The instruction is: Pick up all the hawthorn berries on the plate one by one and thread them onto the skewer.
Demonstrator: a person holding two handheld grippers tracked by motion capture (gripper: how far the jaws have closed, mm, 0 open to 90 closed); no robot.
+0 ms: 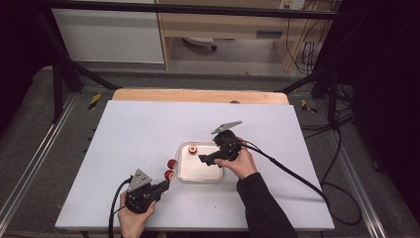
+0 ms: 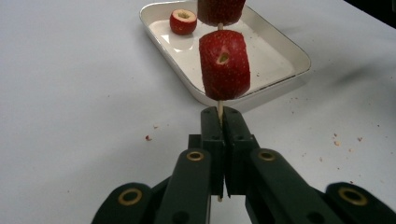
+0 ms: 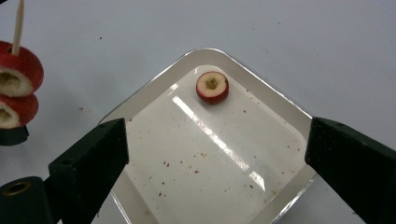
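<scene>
My left gripper [image 2: 220, 116] is shut on the lower end of a thin wooden skewer [image 2: 219, 106]. Two red cored fruit pieces are threaded on it, one [image 2: 224, 65] near the jaws and one [image 2: 220, 11] farther up. In the high view this gripper [image 1: 165, 184] is at the front left, its skewer fruit [image 1: 170, 174] just left of the white tray [image 1: 184, 173]. A third cored piece [image 3: 212, 87] lies loose in the tray's far corner. My right gripper [image 3: 217, 135] hovers open over the tray [image 3: 261, 93] with nothing between its jaws.
The tray [image 2: 285, 51] rests mid-table on a white sheet [image 1: 138, 129] with small red crumbs scattered on it. Black cables [image 1: 292, 173] trail off both grippers toward the table's front and right. A wooden board edge [image 1: 198, 95] borders the far side.
</scene>
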